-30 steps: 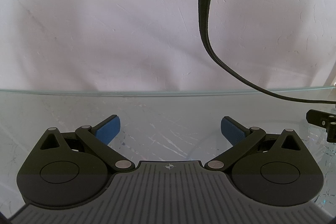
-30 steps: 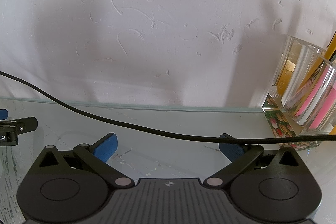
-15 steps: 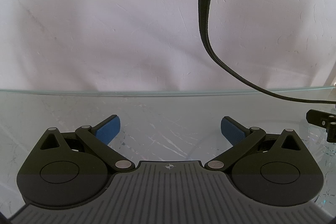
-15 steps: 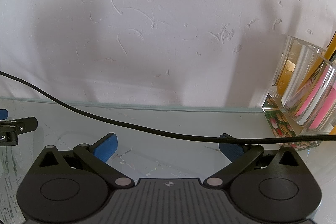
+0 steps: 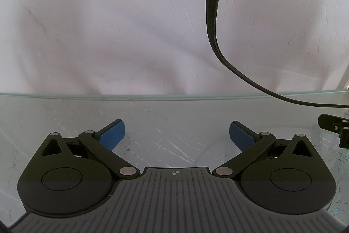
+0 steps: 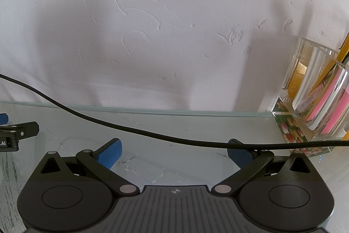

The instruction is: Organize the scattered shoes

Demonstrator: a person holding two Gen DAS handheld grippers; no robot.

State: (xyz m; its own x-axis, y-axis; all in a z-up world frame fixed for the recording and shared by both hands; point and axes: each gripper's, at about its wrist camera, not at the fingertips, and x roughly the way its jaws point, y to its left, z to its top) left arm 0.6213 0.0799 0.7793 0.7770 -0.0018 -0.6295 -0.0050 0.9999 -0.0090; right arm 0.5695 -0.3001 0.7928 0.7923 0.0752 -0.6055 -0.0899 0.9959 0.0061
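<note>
Both of our grippers sat low over a glass tabletop [image 5: 174, 110], facing a white textured wall [image 5: 109, 25]. Left gripper [image 5: 177, 134]: jaws spread wide, blue pads [image 5: 112, 133] well apart, nothing between them. Right gripper [image 6: 174, 154]: same, spread wide and empty, blue pads [image 6: 110, 153] apart over bare glass.

No shoes in either view, so we couldn't tell where they were.

A black cable [image 5: 212, 14] dropped from the top of the left view and ran off right along the glass edge. Part of the right gripper showed at the far right of that view. In the right view a black cable [image 6: 152, 134] crossed the frame just above the pads, passing over the right-hand one. Part of the left gripper showed at the left edge.

A clear glass tumbler [image 6: 314, 88] with pink and yellow items inside stood at the right, against the wall, on a floral-print block [image 6: 292, 132].
</note>
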